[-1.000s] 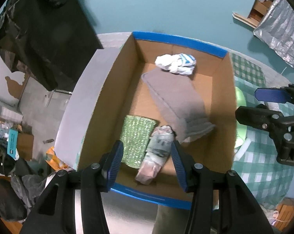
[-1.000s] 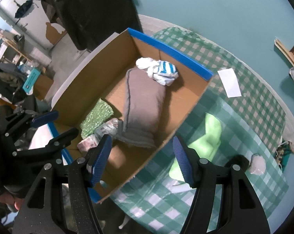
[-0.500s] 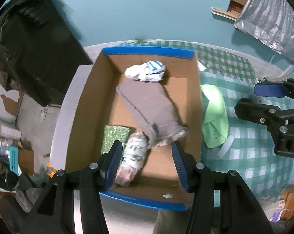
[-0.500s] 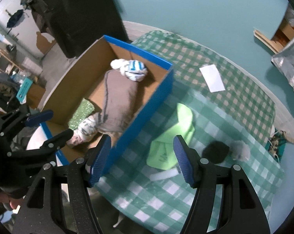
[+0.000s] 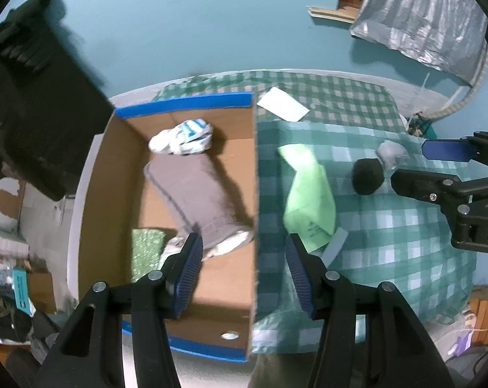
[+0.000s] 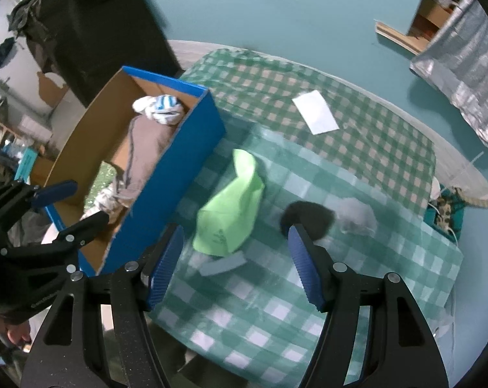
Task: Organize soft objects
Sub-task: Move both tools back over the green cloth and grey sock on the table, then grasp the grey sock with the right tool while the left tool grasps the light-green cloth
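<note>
Since both claws hang empty above the table, the step in hand looks like choosing and fetching the next loose soft thing for the cardboard box [image 6: 179, 161]. The right gripper [image 6: 234, 262] stands parted about halfway with nothing between its blue pads, and the left gripper [image 5: 240, 274] is likewise half open and bare, poised over the box's right wall.

Nearest the box, just beside its blue outer wall, lies the light green cloth [image 6: 231, 216], with a small grey pad [image 6: 223, 265] touching its near edge. I judge this the natural pick for the right claw: come straight down on the bunched middle of the cloth, not on the flat edge, so the pads gather a fold and do not scrape the checked tablecloth [image 6: 357, 161] up with it. The grey pad may cling and ride along, so pinch well clear of it.

Farther from the box, beyond the green cloth, sit a dark round bundle [image 6: 308, 220] and a pale grey one [image 6: 357, 218], touching or nearly so; the blur does not settle which. Take them singly.

Inside the box already lie a grey folded towel [image 5: 195, 194], a white-and-blue rolled bundle [image 5: 182, 137] at the far end, and a green sparkly cloth [image 5: 145, 252] at the near end. The bare floor beside the towel, along the right wall, seems the place to set the next piece.

Farthest from the box, a white paper [image 6: 315, 116] is not soft and can stay.
</note>
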`<state>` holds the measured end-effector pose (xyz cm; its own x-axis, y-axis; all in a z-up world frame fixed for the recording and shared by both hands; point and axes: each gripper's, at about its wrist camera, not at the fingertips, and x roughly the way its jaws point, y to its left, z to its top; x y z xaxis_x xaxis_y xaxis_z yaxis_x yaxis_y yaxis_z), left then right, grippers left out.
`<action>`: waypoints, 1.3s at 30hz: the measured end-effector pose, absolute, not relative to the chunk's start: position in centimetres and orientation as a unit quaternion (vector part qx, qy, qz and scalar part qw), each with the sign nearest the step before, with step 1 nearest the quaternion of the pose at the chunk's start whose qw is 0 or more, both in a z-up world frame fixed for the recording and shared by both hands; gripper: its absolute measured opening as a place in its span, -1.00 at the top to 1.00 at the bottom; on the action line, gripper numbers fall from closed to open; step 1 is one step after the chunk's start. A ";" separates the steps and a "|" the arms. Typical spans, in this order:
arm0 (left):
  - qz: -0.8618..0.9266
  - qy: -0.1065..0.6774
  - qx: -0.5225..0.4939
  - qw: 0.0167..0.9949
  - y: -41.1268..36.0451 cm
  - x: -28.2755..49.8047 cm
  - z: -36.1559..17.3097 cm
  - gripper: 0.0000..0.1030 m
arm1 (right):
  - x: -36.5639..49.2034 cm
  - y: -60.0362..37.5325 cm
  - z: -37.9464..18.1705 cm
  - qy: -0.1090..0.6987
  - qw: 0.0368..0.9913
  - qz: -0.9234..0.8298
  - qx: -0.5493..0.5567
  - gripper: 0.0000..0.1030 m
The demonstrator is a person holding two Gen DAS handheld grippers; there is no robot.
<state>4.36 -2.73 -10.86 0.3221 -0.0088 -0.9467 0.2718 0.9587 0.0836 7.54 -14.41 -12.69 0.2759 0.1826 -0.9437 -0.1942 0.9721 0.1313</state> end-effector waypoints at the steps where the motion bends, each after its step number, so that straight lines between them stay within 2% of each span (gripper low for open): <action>1: -0.090 0.575 0.116 0.805 -3.1 4.4 -10.9 -0.06 | 7.4 -14.9 -12.7 0.591 0.799 0.114 -0.004 -0.31; 4: -0.100 0.573 0.125 0.803 -4.5 4.5 -11.1 -0.12 | 7.0 -16.5 -12.9 0.593 0.799 0.104 -0.002 -0.32; 20: -0.137 0.581 0.152 0.788 -10.3 5.6 -12.9 -0.14 | 5.8 -23.5 -14.1 0.604 0.795 0.055 0.020 -0.32; 22: -0.143 0.583 0.145 0.787 -10.7 5.9 -13.2 -0.21 | 5.8 -24.2 -14.5 0.606 0.793 0.049 0.024 -0.32; 39: -0.143 0.613 0.181 0.756 -13.9 8.2 -18.4 -0.23 | 9.3 -28.2 -19.0 0.625 0.779 0.021 0.044 -0.32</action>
<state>8.24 -13.91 -18.40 0.2082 0.0066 -0.9781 0.4381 0.8934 0.0993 9.26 -28.24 -19.04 0.2189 0.0884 -0.9717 0.0214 0.9952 0.0954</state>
